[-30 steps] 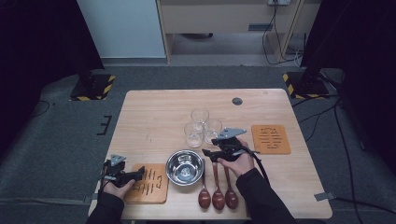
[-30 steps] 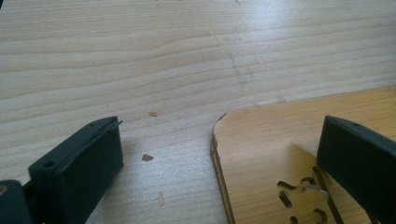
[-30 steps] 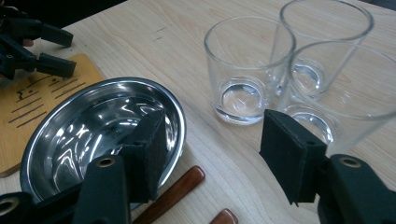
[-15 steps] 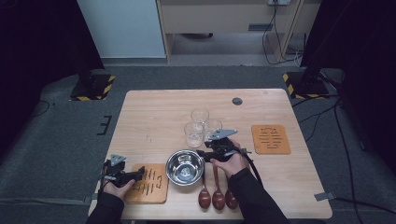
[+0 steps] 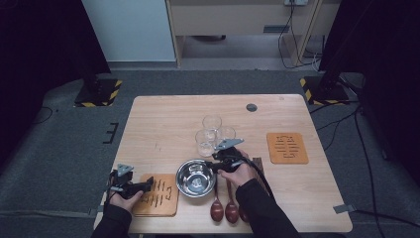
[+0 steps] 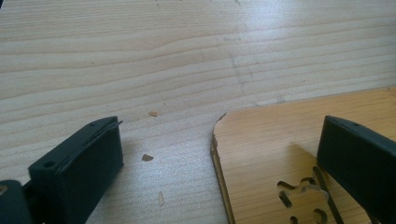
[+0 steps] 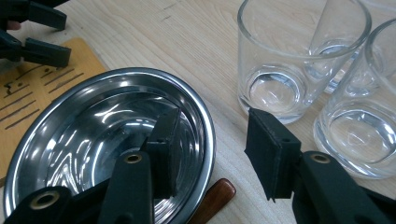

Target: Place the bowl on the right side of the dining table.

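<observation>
Right gripper (image 7: pixel 210 154) has just been closing its jaws astride the steel bowl (image 5: pixel 196 177)'s rim, one inside and one outside, not pinching yet; I'd guess that's to lift it by the edge. Bowl sits between the near mat (image 5: pixel 157 194) and the spoons (image 5: pixel 224 207), glasses (image 7: pixel 299 56) just beyond. Left gripper (image 6: pixel 219 154) is wide open, empty, straddling the mat's corner; its view shows cutouts too small overhead.

A: Glass stuff?
B: Three clear glasses (image 5: pixel 211 123), upright, bunched mid-table (image 5: pixel 163 119), looks like touching.
A: Wood?
B: Cut-out mat (image 5: pixel 287 148) on the right, well apart from the glasses. Dark spoons (image 5: pixel 217 209) side by side at the near edge (two clear, a third half hidden).
A: Else?
B: Small black disc (image 5: pixel 251 107) near the far edge; striped stand bases (image 5: pixel 96 93) on the grey floor.
</observation>
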### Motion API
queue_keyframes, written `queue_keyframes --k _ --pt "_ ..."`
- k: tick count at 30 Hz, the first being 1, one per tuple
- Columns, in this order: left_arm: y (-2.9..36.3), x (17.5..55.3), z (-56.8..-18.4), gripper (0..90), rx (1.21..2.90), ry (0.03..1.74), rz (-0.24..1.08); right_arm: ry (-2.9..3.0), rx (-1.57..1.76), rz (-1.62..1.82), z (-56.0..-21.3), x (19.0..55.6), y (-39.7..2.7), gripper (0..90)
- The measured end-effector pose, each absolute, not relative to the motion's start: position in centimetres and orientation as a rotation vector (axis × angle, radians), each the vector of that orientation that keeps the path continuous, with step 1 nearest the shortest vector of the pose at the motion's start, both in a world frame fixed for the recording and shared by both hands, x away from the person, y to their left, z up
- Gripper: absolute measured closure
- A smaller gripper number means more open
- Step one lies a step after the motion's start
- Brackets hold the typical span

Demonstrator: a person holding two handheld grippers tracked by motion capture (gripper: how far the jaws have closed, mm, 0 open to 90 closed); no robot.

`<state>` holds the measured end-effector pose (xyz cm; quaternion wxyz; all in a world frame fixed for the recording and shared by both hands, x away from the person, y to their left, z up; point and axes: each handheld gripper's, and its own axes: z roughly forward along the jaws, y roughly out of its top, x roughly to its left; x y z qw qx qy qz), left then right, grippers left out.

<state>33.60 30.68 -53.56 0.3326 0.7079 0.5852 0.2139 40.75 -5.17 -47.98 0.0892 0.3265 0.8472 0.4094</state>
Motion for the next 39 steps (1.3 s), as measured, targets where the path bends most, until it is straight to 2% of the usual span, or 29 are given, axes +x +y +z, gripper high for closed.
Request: queue_keyframes --k 39 --pt "30.7 33.6 -53.6 0.0 1.85 1.528 0.559 2.635 1.131 1.091 -50.9 41.6 -3.6 69.7"
